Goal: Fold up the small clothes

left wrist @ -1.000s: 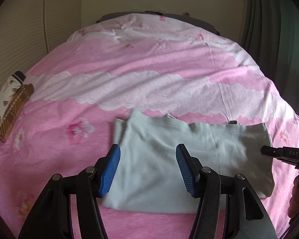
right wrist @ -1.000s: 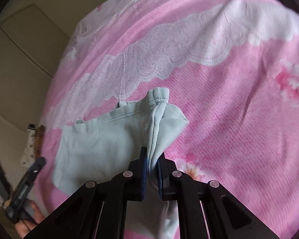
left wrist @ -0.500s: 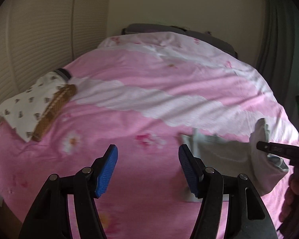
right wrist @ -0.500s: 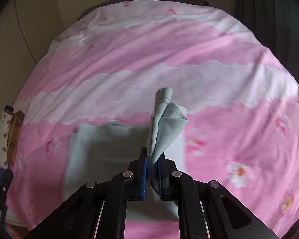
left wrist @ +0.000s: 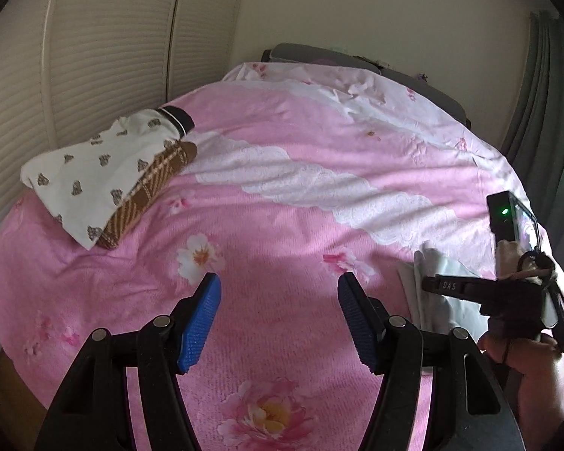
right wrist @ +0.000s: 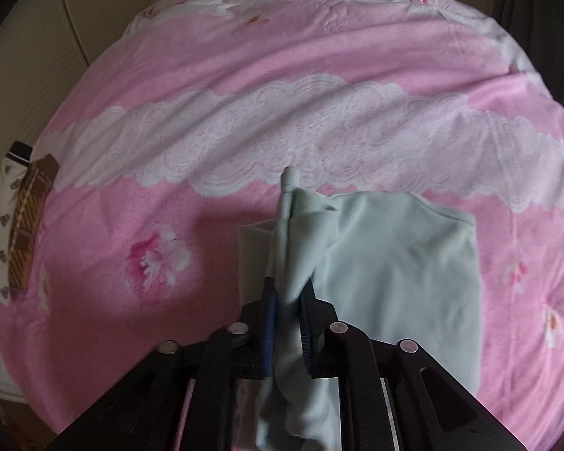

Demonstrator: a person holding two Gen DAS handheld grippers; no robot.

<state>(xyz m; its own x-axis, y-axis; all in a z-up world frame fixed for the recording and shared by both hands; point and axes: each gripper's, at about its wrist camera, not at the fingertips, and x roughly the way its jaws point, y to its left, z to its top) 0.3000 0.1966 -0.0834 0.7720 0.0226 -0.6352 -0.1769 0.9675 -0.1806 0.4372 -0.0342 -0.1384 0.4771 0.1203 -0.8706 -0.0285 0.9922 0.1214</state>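
A pale grey-green garment (right wrist: 402, 263) lies on the pink bed cover (right wrist: 282, 56). My right gripper (right wrist: 287, 314) is shut on a bunched edge of the garment, which stands up between the pads with the rest folded over to the right. In the left wrist view the garment (left wrist: 436, 300) shows at the far right with the right gripper (left wrist: 430, 285) on it. My left gripper (left wrist: 278, 319) is open and empty above bare pink cover, well left of the garment.
A folded white printed garment (left wrist: 94, 173) on a brown checked one (left wrist: 150, 188) lies at the bed's left edge; they also show in the right wrist view (right wrist: 15, 218). A slatted wardrobe (left wrist: 75, 37) stands left, a curtain (left wrist: 545, 94) right.
My right gripper has carried the garment's edge leftward over the rest, folding it. My left gripper has swung left and away from the garment, now over bare cover.
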